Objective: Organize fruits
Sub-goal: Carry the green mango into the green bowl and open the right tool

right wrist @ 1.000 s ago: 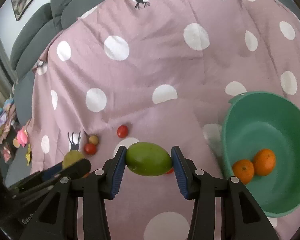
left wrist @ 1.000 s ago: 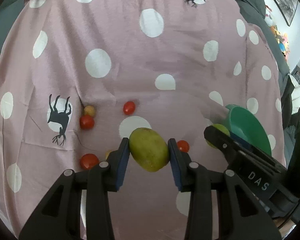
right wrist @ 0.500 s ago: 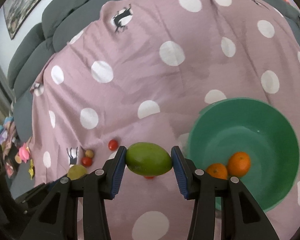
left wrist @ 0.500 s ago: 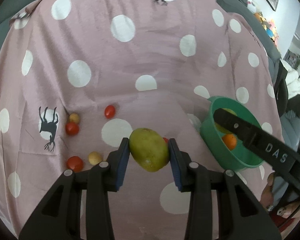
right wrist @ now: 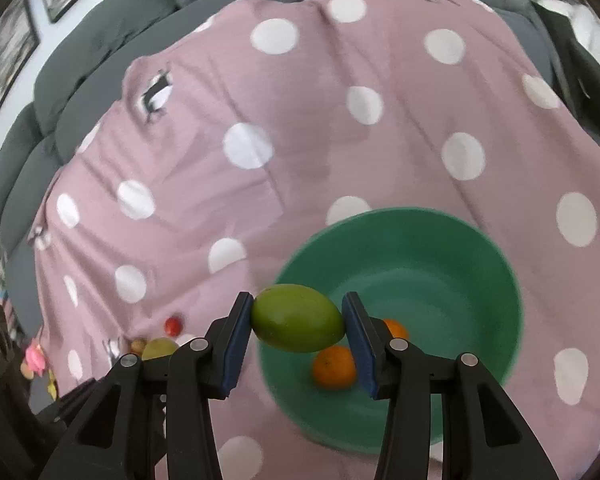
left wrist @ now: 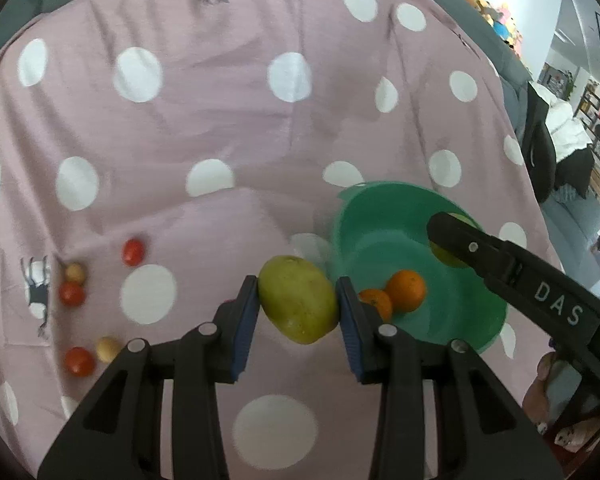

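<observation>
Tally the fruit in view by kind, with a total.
Mangoes, one clamped in each gripper: 2
Oranges in the green bowl: 2
Red cherry tomatoes on the cloth: 3
Yellow cherry tomatoes on the cloth: 2
Total: 9

Two wrist fisheyes, angled down — close over cloth [left wrist: 220, 128], sharing green bowl [left wrist: 364, 208].

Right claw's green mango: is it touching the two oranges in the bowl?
Apart. The right wrist view shows the green mango clamped between the right claw's blue pads, held in the air above the oranges lying on the bowl's floor.
</observation>
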A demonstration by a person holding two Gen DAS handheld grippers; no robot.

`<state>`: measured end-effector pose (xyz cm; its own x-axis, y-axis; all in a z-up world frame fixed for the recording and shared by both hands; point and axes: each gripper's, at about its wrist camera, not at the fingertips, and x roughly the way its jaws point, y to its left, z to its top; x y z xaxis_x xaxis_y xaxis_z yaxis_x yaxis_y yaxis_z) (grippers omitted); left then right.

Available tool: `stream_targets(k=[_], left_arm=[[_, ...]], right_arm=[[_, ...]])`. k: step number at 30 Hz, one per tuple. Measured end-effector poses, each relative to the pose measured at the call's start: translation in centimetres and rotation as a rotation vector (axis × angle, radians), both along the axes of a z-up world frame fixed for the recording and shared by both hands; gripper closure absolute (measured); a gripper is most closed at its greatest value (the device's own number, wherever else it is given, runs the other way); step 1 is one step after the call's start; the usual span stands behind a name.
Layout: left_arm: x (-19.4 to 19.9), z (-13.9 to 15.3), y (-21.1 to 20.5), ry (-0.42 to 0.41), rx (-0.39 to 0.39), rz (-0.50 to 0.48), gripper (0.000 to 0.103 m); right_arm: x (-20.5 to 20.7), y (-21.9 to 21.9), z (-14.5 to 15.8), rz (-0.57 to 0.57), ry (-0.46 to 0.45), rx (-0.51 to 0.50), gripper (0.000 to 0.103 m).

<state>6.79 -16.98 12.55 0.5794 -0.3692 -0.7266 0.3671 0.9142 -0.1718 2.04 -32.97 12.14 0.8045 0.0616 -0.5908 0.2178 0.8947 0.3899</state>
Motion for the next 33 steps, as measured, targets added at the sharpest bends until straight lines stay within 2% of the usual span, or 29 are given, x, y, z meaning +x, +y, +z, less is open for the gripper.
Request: stream_targets(k=[17,33], left_arm=[[0.4,-0.9,-6.2,0.022,0.036,-0.085,0.064],[0.8,-2.5,-9.6,0.069,0.061,-0.15,0.064]], right_arm=[[-1.2,-5.0,-1.5,-0.178,0.044,0.028,0.055],[-1.5,-6.9,-2.4,-0.241,0.086,0.035,0.055]])
